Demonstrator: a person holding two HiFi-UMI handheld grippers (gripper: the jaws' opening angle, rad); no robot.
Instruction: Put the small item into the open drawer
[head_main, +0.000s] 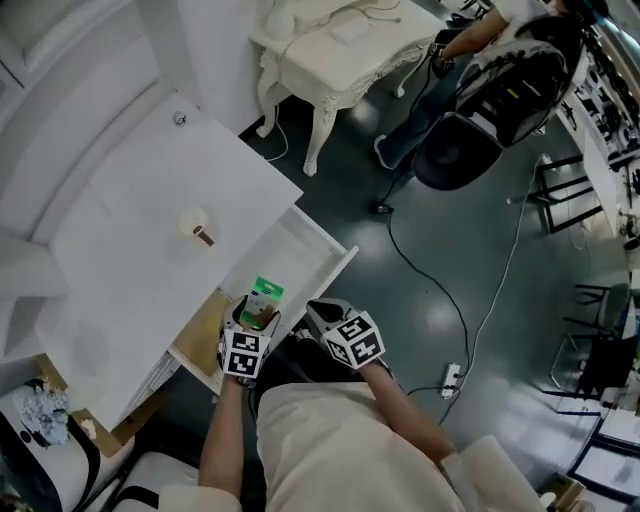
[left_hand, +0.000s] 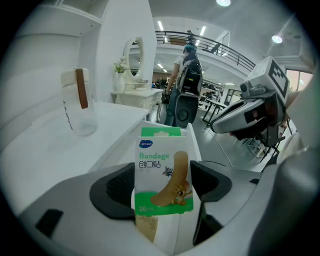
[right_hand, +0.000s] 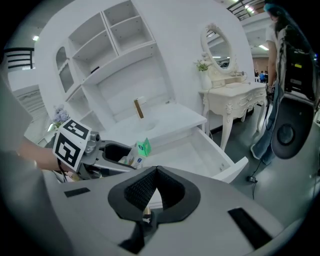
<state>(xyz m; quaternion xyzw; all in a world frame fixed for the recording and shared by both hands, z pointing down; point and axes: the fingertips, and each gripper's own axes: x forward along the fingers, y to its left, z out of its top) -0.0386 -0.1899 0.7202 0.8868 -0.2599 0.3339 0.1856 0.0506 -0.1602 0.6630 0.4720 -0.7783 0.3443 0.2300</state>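
A green-and-white bandage box (left_hand: 162, 172) stands upright between the jaws of my left gripper (left_hand: 162, 185), which is shut on it. In the head view the box (head_main: 263, 300) and left gripper (head_main: 254, 318) hang over the near end of the open white drawer (head_main: 300, 240). The drawer's floor (right_hand: 195, 152) looks bare. My right gripper (head_main: 316, 310) hovers just right of the left one, off the drawer's front corner. Its jaws (right_hand: 156, 187) are shut with nothing between them. The box (right_hand: 140, 149) also shows in the right gripper view.
A clear jar with a brown strip (head_main: 196, 223) stands on the white desk top (head_main: 120, 260). An ornate white dressing table (head_main: 340, 50) and a person by a dark chair (head_main: 470, 140) are further off. A cable (head_main: 440, 290) and power strip (head_main: 452, 380) lie on the floor.
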